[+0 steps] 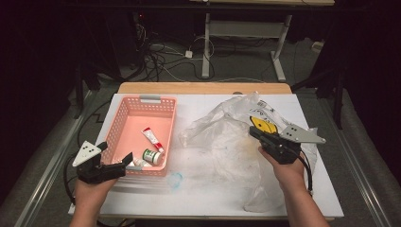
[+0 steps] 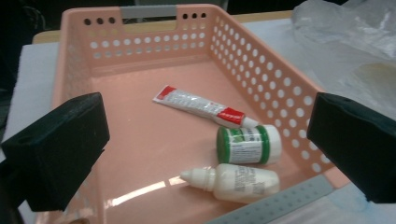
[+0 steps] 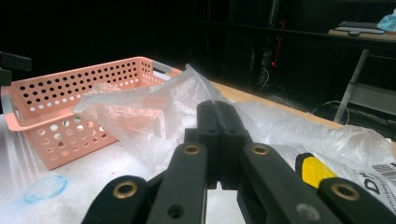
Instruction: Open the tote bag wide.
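Two handheld tongs work the counter (image 1: 208, 198): left tongs (image 1: 128, 160) gape empty at the pink basket's (image 1: 142, 100) 6 o'clock rim, right tongs (image 1: 252, 132) pinch the clear plastic bag (image 1: 222, 137) at 3 o'clock.

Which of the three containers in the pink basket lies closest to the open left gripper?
The white dropper bottle, lying on its side nearest the left gripper. The green-lidded jar sits behind it, the red-and-white tube farther still.
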A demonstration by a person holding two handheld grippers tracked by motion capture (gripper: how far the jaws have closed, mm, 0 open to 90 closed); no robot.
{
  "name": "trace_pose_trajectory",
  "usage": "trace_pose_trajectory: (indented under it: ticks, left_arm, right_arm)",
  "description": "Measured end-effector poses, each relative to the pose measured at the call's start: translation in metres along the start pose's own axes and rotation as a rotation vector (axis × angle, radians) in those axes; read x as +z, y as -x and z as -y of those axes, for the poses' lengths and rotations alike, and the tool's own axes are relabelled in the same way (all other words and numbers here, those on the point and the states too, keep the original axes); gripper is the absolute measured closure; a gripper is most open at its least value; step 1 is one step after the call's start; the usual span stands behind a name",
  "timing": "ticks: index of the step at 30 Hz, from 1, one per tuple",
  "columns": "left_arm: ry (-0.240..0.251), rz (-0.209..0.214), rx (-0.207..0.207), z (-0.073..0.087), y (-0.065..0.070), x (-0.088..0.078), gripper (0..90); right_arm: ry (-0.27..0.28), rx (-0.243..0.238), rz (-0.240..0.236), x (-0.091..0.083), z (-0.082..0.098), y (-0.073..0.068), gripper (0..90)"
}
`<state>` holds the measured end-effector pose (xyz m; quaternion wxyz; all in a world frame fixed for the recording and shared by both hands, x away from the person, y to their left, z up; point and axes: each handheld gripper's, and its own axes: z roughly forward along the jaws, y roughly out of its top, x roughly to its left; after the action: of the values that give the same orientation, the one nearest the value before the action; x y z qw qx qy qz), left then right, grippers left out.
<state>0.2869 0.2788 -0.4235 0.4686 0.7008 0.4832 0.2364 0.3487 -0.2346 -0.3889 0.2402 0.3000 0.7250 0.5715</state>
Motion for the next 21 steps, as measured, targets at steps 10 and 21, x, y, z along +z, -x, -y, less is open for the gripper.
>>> trace_pose_trajectory:
  ticks: [10, 21]
  left_arm:
    - [0.001, 0.047, 0.006, -0.026, 0.020, 0.015, 0.2]
    - [-0.019, 0.089, -0.013, -0.052, 0.021, 0.045, 0.2]
  right_arm:
    - [-0.005, -0.005, -0.004, -0.002, 0.000, 0.002, 90.0]
    - [-0.014, -0.010, -0.011, -0.001, 0.003, 0.002, 90.0]
